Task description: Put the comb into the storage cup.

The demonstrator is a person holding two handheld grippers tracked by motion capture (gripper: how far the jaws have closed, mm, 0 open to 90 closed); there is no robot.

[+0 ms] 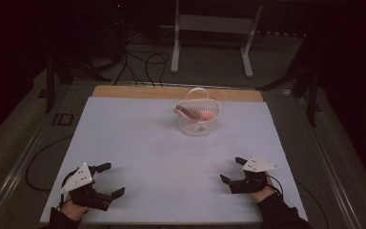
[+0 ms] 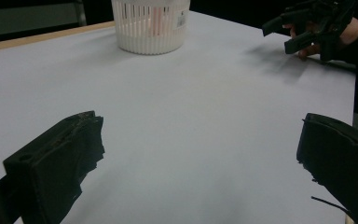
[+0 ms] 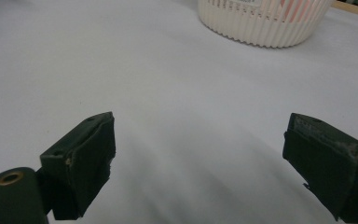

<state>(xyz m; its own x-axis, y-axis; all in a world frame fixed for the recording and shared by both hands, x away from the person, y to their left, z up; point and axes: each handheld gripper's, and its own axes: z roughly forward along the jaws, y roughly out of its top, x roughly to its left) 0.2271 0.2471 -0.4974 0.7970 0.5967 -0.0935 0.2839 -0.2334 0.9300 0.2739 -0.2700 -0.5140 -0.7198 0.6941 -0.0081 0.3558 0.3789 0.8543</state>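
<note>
White slatted plastic basket (image 1: pixel 198 121) stands upright on the table's white sheet (image 1: pixel 138 148), at roughly 12 o'clock from the midpoint between the two grippers and well apart from both. Its hoop handle (image 1: pixel 198 90) is raised over the far rim. Inside lies a pink object (image 1: pixel 208 115), too small to identify, and a pinkish comb-like piece (image 1: pixel 187 112) that rests across the rim; the long axis of that piece runs from about 10 o'clock to 4 o'clock in the high view, with the 10 o'clock end projecting past the basket wall.

Left gripper (image 1: pixel 108 180) sits at the near left corner of the sheet, at about 7 o'clock from the basket. Jaws are spread wide with nothing between them; the left gripper view confirms bare sheet in the gap.

Right gripper (image 1: pixel 233 171) sits at the near right, at about 5 o'clock from the basket, held in the person's hand (image 1: pixel 263 193). Jaws are likewise spread wide and hold nothing; the right gripper view shows bare sheet between them and the basket ahead at about 1 o'clock.

Wooden table edge (image 1: pixel 133 91) shows beyond the sheet at the far side. Grey metal frame (image 1: pixel 213 28) and loose cables (image 1: pixel 145 62) occupy the floor behind
</note>
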